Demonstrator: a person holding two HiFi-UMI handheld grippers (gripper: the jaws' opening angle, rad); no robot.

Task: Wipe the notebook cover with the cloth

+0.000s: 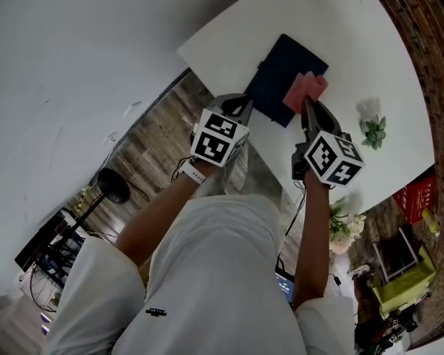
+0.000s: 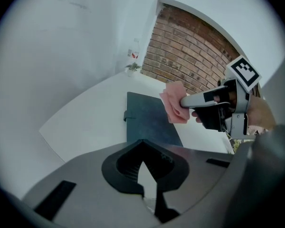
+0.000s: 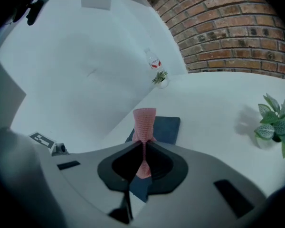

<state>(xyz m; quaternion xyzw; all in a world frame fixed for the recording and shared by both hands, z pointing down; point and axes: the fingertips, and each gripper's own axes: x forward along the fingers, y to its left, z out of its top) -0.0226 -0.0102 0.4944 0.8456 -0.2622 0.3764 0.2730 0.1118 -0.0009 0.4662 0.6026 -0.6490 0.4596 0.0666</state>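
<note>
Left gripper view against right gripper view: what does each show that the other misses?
Left gripper view only: the right gripper from outside, with marker cube and holding hand; the left gripper shut, empty. Right gripper view only: the pink cloth clamped between its own jaws; the leafy plant in plain sight. Both: cloth, dark notebook, white table, brick wall.

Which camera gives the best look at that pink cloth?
The left gripper view: the cloth hangs side-on from the right gripper over the notebook. Head view shows it small; right gripper view, edge-on between the jaws.
</note>
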